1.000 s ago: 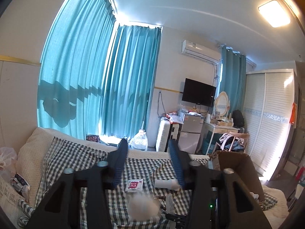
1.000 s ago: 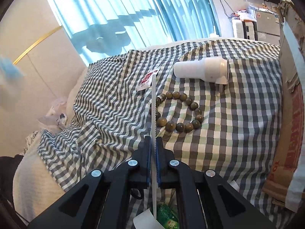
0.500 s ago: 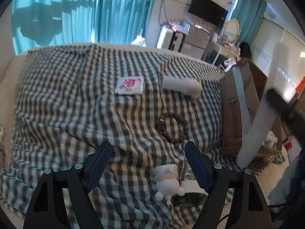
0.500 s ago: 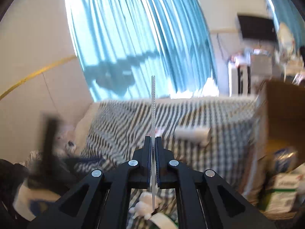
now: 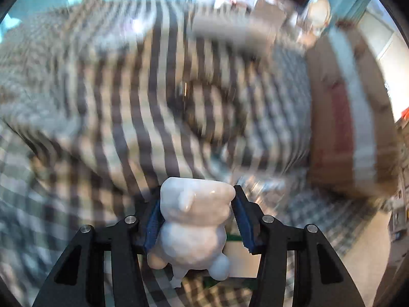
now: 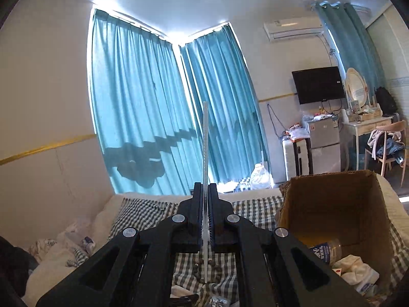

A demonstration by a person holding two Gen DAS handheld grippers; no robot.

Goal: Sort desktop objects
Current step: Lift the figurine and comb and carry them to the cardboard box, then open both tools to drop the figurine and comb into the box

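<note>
Now left gripper (image 5: 195, 213) clamps white figurine (image 5: 193, 223); right gripper (image 6: 204, 204) pinches ruler (image 6: 205, 138).

left hand-held gripper (image 5: 195, 217) now clamps figurine (image 5: 194, 222) (white)

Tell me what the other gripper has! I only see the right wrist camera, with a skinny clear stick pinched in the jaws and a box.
Observer: Your right gripper pinches the clear strip. The left gripper is shut on a small white toy figure.
Operator: Is the toy upside down?
Observer: It looks so: its little round feet point down toward the camera and the wide end sticks out past the jaws.
Operator: Where is the box from there?
Observer: In the left wrist view the cardboard box is off to the right of the toy, at the edge of the checked cloth. That view is blurry.
</note>
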